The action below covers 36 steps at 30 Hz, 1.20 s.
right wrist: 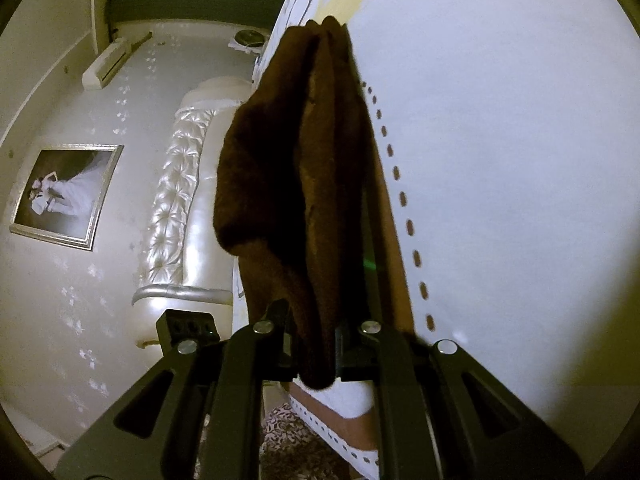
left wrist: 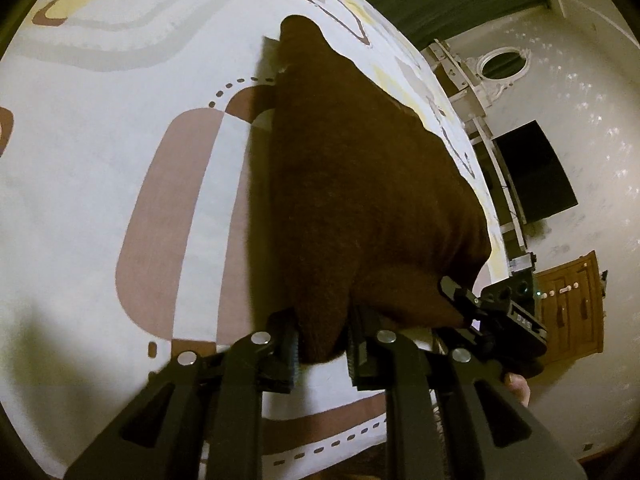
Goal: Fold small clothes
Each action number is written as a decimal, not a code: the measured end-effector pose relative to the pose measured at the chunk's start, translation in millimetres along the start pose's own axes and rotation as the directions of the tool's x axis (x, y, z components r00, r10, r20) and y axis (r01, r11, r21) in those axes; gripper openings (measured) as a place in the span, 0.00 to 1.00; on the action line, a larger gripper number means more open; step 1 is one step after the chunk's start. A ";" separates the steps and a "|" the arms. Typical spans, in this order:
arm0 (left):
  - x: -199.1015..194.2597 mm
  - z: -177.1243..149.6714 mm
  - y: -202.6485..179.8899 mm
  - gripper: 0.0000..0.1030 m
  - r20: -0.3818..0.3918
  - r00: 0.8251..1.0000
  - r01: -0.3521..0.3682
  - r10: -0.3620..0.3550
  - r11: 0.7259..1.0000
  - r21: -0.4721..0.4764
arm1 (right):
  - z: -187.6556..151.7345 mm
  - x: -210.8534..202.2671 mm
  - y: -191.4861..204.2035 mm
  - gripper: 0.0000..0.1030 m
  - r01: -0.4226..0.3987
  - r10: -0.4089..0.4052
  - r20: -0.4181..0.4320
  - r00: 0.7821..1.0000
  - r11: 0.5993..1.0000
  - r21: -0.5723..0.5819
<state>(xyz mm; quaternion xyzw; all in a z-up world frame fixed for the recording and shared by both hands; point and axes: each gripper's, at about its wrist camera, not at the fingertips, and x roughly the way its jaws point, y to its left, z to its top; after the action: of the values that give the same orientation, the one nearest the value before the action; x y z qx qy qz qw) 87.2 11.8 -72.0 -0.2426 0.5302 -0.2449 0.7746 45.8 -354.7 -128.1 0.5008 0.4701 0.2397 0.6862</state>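
Note:
A dark brown fuzzy garment (left wrist: 360, 184) hangs lifted above the patterned bedsheet (left wrist: 100, 160). My left gripper (left wrist: 322, 350) is shut on one corner of it. In the left wrist view my right gripper (left wrist: 496, 316) shows at the right, gripping the garment's other near corner. In the right wrist view the same brown garment (right wrist: 296, 168) hangs in folds away from my right gripper (right wrist: 316, 354), which is shut on its edge. The far end of the garment droops toward the sheet (right wrist: 500, 140).
The bed carries a white sheet with brown and yellow shapes and dotted lines. A tufted white headboard (right wrist: 176, 208) and a framed photo (right wrist: 64, 194) are on the wall. A wooden door (left wrist: 572, 304), a dark screen (left wrist: 536, 172) and a patterned rug (right wrist: 292, 444) lie beyond the bed.

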 end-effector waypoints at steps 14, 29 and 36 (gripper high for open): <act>-15.1 -27.5 -20.3 0.23 0.048 0.982 -0.189 0.184 0.969 0.158 | -17.3 -30.6 -7.5 0.10 0.052 -0.053 0.034 0.998 0.998 0.028; -7.1 -31.5 -34.2 0.31 0.062 0.971 -0.240 0.232 0.954 0.182 | -21.3 -37.2 -7.8 0.10 0.086 -0.088 0.033 0.996 0.995 0.041; -8.1 -27.0 -34.7 0.32 0.057 0.974 -0.227 0.221 0.960 0.164 | -21.5 -37.5 -4.9 0.17 0.087 -0.089 0.038 0.995 0.995 0.043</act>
<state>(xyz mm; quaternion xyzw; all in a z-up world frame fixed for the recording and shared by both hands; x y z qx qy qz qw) 55.0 -12.6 -52.9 -0.1188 0.5164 -0.1951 0.8253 9.5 -376.6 -118.5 0.4980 0.4829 0.1895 0.6949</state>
